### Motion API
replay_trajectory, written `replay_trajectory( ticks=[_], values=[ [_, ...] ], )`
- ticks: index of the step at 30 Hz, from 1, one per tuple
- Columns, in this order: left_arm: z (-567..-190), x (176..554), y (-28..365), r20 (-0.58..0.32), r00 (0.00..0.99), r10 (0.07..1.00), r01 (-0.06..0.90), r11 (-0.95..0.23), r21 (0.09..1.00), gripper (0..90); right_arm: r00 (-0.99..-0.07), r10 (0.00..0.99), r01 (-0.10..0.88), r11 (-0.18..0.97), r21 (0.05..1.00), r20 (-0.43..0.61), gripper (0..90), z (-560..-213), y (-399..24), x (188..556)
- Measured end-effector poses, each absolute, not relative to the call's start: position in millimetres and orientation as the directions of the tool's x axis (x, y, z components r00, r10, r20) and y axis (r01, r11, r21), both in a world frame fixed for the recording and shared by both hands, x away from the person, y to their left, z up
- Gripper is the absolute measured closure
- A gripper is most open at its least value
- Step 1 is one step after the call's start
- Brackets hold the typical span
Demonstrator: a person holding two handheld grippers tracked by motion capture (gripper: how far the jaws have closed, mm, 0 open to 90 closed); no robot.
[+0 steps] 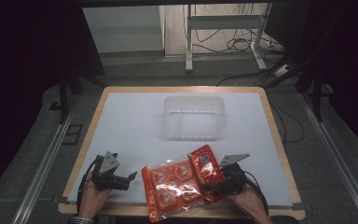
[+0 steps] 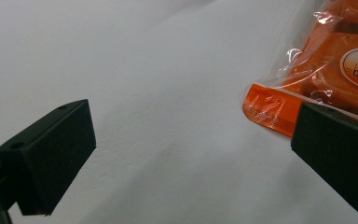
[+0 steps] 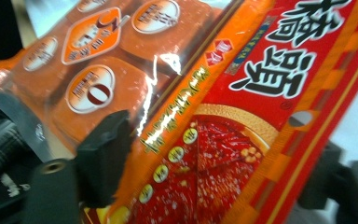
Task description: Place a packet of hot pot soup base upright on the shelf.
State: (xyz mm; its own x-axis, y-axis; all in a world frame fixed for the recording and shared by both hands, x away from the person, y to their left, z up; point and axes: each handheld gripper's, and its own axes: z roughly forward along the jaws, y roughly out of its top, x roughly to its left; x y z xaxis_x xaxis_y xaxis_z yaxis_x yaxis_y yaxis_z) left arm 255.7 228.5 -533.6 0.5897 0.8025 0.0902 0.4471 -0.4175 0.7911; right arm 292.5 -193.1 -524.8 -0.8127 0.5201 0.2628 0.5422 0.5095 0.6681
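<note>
— So where do we stand with the red sachet [image 1: 206, 167]?

— Well, we have it near the front edge of the table [image 1: 130, 116], lying partly on top of the orange multipack [image 1: 172, 186], its lower end overlapping that bag's right side. Our right gripper [image 1: 213, 188] has come at it from the near end, and in the right gripper view the red sachet [image 3: 242, 140] runs straight between the jaws — one black pad [image 3: 105, 156] at its left edge, the other at its right. The gap is narrowed about the pack, though we cannot tell whether the pads press on it yet

— Why take it by the end?

— We judge that end sticks out toward us, so the jaws can straddle it without catching the multipack beneath

— And our left gripper [image 1: 123, 179]?

— It rests on the table just left of the orange bag, jaws wide and holding nothing; in the left gripper view the bag's corner [image 2: 265, 109] lies near one pad. Perhaps we keep it there to steady the bag

— And the clear tub [image 1: 194, 116]?

— It stands empty at mid-table, well apart — likely the destination
</note>
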Motion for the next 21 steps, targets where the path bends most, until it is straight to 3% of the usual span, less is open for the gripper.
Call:
replay_trajectory(
  ticks=[3, 14, 21],
  values=[
    [-534, 256, 228, 0.092, 0.592, 0.801, 0.445, -0.420, 0.791, 0.0, -0.815, 0.517, 0.540, 0.511, 0.669, 0.262, 32.6, -525, -189, 293],
    [-534, 256, 227, 0.092, 0.596, 0.797, 0.445, -0.424, 0.788, 0.0, -0.810, 0.532, 0.535, 0.497, 0.684, 0.247, 60.2, -524, -170, 300],
    [-534, 256, 227, 0.094, 0.599, 0.795, 0.444, -0.427, 0.788, 0.0, -0.782, 0.546, 0.583, 0.473, 0.660, 0.300, 73.9, -528, -169, 307]
  ],
)
